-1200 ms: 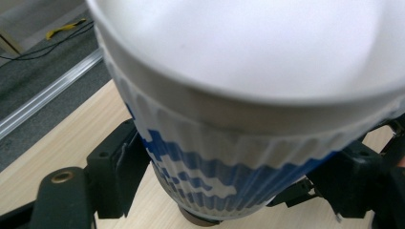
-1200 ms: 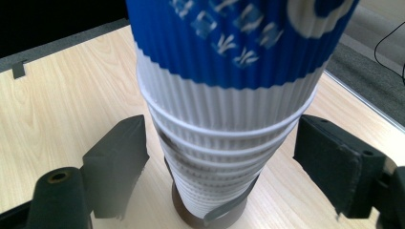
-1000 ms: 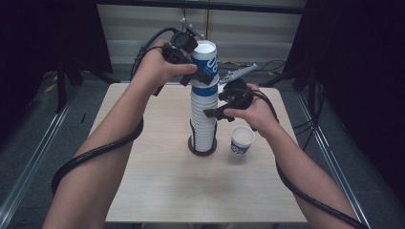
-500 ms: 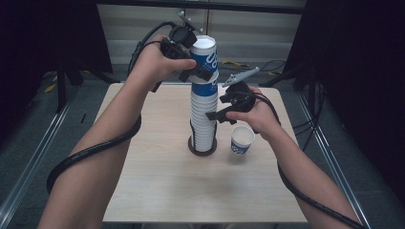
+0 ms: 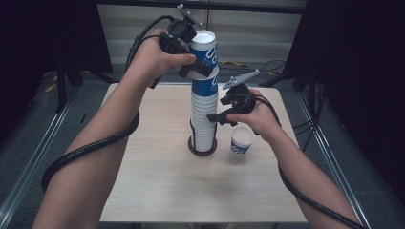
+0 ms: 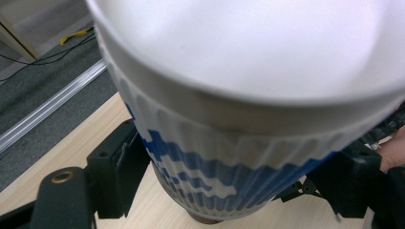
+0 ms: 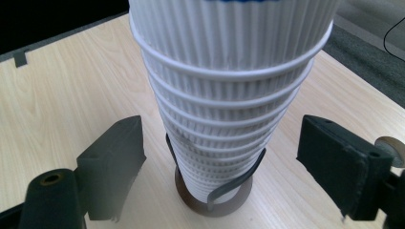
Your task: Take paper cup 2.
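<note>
Pale wood surface (image 5: 157, 191) fills the lower centre, bearing the cup stack (image 5: 204, 124). At upper centre, the left gripper (image 5: 193, 55), forearm raised, clamps the top cup (image 5: 204, 50). Right gripper (image 5: 215, 117) points level at mid-stack, jaws just opened, straddling without touching. Loose cup (image 5: 241, 141) stands right.

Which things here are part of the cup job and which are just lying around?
In use: tall stack of ribbed white-and-blue paper cups; top cup; dark round stack holder; left hand-held gripper; right hand-held gripper; single paper cup.
Lying about: floor cables; yellow scrap.
</note>
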Motion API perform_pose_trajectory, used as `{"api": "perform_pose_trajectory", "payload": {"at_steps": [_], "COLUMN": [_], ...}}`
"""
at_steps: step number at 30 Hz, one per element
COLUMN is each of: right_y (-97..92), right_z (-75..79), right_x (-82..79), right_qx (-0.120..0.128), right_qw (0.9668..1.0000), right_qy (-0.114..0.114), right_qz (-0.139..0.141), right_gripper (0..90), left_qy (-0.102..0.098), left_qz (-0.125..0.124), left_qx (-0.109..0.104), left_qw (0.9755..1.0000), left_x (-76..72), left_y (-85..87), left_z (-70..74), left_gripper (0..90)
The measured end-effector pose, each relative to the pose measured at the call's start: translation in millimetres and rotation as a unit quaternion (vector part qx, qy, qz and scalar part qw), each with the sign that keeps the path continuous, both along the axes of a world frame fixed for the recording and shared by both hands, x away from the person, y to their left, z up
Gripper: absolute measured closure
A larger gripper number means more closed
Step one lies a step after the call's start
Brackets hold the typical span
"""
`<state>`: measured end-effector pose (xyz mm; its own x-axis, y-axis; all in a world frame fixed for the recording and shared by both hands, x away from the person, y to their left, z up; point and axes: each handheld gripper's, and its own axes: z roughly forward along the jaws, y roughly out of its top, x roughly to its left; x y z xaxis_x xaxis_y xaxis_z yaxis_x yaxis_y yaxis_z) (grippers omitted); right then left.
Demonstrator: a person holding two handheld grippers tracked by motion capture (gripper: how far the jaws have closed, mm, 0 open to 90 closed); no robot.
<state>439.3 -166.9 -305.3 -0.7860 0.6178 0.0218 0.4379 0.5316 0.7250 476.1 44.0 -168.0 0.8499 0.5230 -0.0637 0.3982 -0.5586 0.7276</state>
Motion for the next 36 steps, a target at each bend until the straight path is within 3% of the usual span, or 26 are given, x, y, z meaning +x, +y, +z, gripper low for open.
{"api": "perform_pose_trajectory", "payload": {"at_steps": [21,36], "right_y": [-4.7,-4.6], "right_z": [-7.4,-16.3], "right_x": [-1.1,-2.2], "right_qx": [-0.001,0.000], "right_qw": [1.0000,0.9999], "right_qy": [0.006,0.010], "right_qz": [0.001,-0.001], "right_gripper": [15.3,15.4], "left_qy": [-0.002,0.001], "left_qz": [0.015,0.024], "left_qx": [-0.004,-0.011], "left_qw": [0.9999,0.9997], "left_x": [-2.2,-10.7], "left_y": [13.0,37.4], "left_z": [12.0,6.8], "left_gripper": [20.9,20.9]}}
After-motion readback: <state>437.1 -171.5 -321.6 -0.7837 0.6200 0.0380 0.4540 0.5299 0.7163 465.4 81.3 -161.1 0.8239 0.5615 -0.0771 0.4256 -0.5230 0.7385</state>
